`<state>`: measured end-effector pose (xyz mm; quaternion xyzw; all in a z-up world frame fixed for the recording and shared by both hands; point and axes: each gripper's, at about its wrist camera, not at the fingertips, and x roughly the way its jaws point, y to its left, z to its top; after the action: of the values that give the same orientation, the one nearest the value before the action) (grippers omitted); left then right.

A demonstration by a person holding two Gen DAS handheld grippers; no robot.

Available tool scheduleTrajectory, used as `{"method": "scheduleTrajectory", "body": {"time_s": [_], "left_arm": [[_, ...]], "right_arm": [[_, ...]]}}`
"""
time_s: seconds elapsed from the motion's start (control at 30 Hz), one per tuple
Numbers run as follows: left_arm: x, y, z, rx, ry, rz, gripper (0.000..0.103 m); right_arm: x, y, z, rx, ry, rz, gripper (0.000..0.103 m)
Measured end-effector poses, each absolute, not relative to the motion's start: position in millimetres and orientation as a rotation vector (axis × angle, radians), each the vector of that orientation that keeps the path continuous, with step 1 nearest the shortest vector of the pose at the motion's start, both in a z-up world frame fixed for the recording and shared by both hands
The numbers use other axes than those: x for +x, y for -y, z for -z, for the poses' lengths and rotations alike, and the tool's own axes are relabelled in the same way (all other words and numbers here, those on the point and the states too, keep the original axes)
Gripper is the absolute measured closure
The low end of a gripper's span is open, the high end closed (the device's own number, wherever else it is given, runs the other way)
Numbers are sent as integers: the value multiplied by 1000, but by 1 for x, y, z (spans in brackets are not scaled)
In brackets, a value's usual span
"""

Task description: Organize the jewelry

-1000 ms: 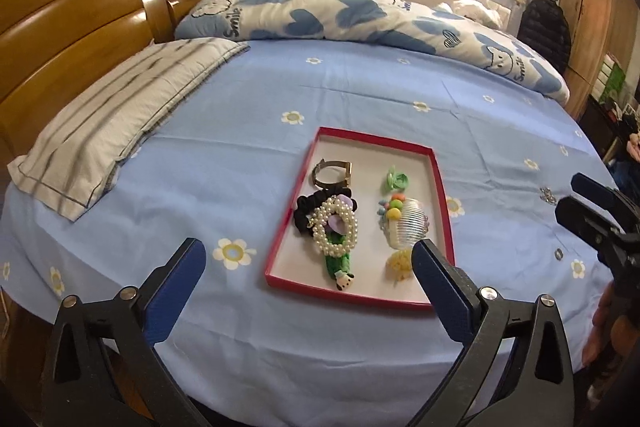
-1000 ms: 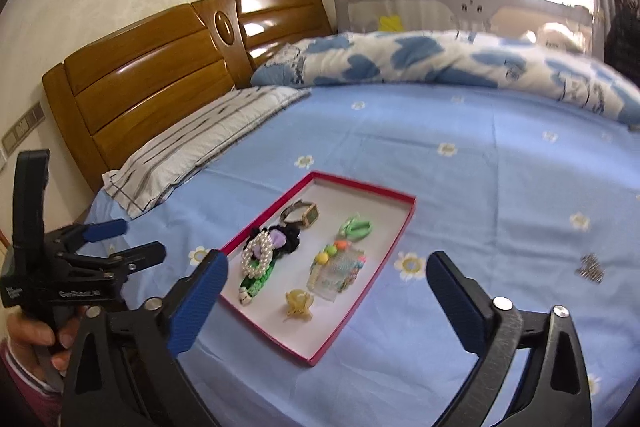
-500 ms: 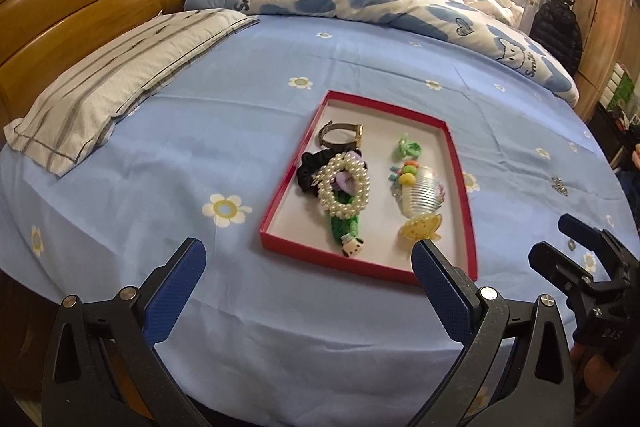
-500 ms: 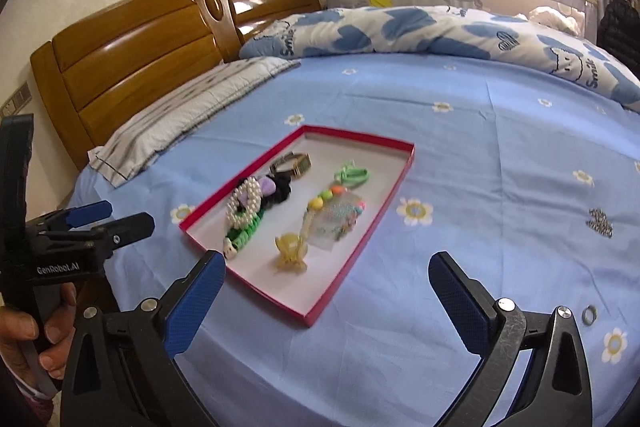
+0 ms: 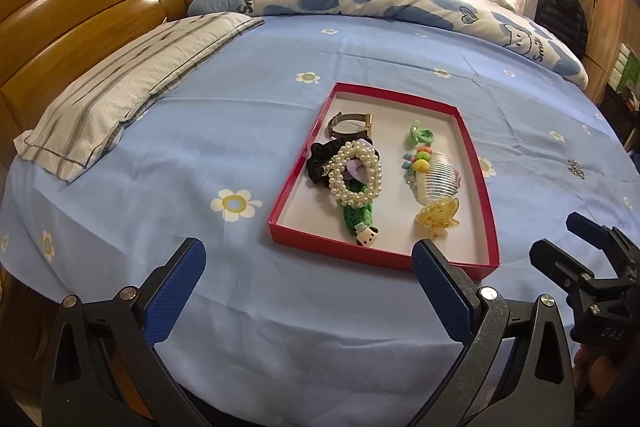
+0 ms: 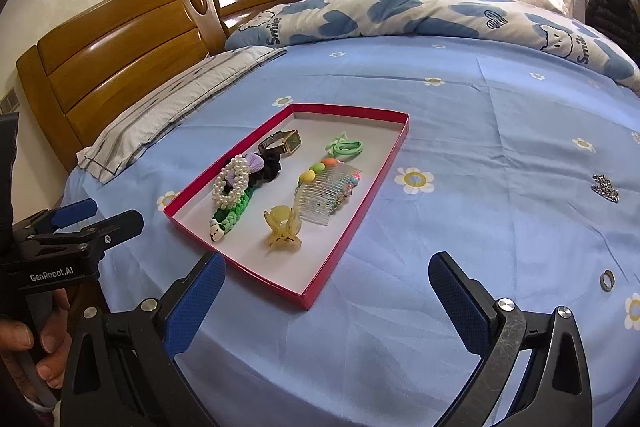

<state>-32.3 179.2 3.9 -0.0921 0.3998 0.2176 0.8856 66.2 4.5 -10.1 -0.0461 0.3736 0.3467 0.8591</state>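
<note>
blue flowered sheet (image 5: 280, 327) covers the bed, and on it sits a red tray (image 5: 296, 163) already holding a watch (image 5: 350, 125), a pearl bracelet (image 5: 354, 173), a green tie (image 6: 344, 147), a comb (image 6: 324, 197) and a yellow clip (image 6: 283, 230). two pieces lie loose on the sheet, well apart from the tray on the right gripper's side: a sparkly brooch (image 6: 605, 187) and a small ring (image 6: 607, 280).

we hold both claws wide and empty: the left gripper (image 5: 308, 281) hangs just before the tray's near edge, the right gripper (image 6: 326, 293) over bare sheet near the tray's corner.

we judge the loose pieces to be next. the ring is thin and lies flat on soft cloth, so the pads may pinch fabric with it, or push it into a fold where we lose it. dragging the sheet could also tilt the light tray and slide its pieces together. the brooch's outline is too small to read, so a grip on it may slip.
</note>
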Motion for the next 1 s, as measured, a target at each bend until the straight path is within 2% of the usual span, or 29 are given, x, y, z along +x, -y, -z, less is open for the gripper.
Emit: {"method": "scheduleTrajectory", "body": {"time_s": [1.0], "left_arm": [[-29, -176, -4, -178, -838, -448, 0]], "right_arm": [[69, -5, 12, -90, -799, -733, 0]]}}
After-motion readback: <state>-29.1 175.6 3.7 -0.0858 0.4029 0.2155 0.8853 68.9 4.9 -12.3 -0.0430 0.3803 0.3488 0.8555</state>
